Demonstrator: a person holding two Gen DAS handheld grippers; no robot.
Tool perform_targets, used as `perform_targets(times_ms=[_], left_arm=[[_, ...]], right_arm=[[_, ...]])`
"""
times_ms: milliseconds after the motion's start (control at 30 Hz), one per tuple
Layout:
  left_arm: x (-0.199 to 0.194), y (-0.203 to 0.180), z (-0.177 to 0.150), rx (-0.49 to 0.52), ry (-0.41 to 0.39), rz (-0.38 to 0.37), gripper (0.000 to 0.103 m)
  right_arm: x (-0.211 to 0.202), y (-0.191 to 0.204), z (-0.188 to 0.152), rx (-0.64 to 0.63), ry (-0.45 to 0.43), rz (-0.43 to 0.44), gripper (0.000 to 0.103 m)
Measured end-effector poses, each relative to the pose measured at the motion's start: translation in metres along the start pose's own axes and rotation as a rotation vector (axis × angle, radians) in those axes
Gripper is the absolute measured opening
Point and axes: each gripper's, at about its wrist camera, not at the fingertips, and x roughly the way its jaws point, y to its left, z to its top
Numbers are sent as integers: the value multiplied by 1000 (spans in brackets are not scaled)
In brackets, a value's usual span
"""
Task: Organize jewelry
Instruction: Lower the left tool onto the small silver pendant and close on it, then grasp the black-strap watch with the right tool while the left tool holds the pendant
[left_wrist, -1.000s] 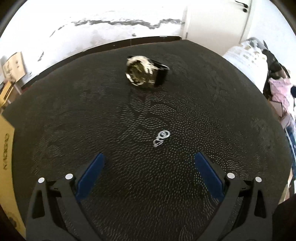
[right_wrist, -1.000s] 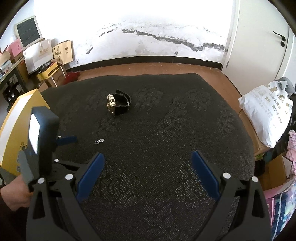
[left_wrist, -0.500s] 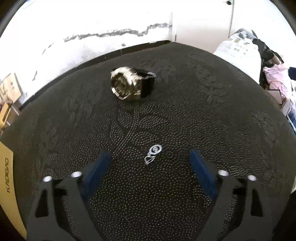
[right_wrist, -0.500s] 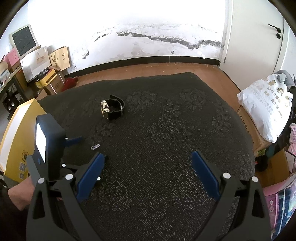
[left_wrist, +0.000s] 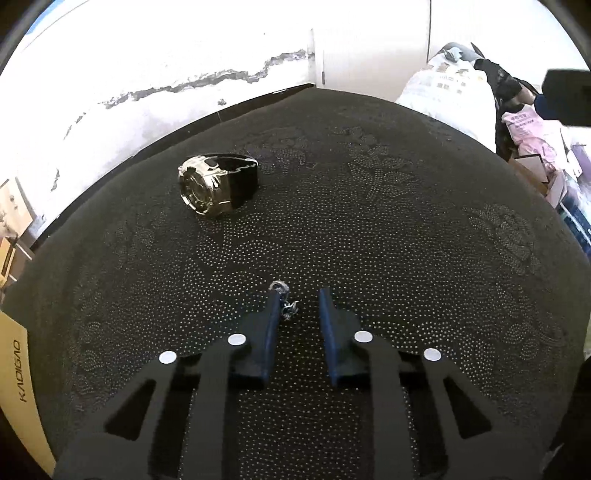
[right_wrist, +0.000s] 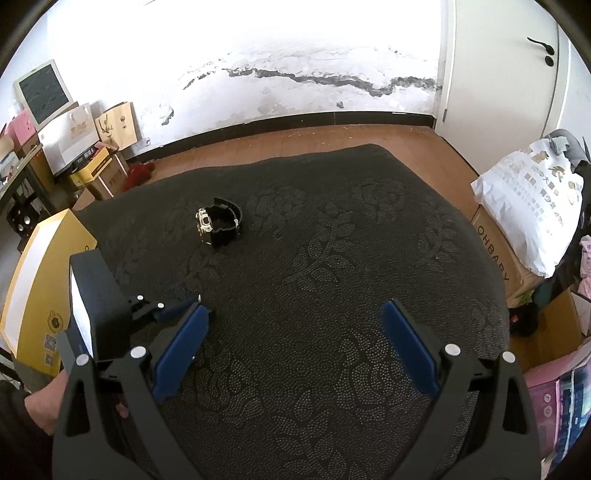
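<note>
left gripper (left_wrist: 297, 301) narrowed around earring (left_wrist: 286, 302) (not clamped) | right gripper (right_wrist: 295, 321) spread wide | watch (left_wrist: 216, 188) well apart

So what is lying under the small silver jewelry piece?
Under the small silver jewelry piece lies only the dark patterned cloth. The left tongs frame it, the left finger covering its edge.

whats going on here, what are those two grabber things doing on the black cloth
A person is sorting jewelry on a dark patterned cloth with a handheld gripper in each hand. The left gripper is down at the cloth with its fingers drawn in around a small silver piece, which sits against the left finger; a gap shows on the other side. The right gripper is wide open and holds nothing. A wristwatch lies untouched farther back.
</note>
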Motion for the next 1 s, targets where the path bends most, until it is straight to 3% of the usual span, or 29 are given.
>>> perform_targets(times_ms=[67, 300, 500, 1000], left_arm=[[0, 5, 1, -24, 4, 9, 8], [-1, 8, 2, -49, 12, 42, 7], [-19, 26, 7, -127, 35, 54, 7], [-70, 84, -8, -297, 92, 69, 7]], right_arm=[[0, 0, 1, 4, -1, 1, 92], [3, 1, 2, 1, 3, 3, 92], [14, 8, 4, -8, 21, 14, 92], [83, 84, 13, -143, 110, 39, 92]])
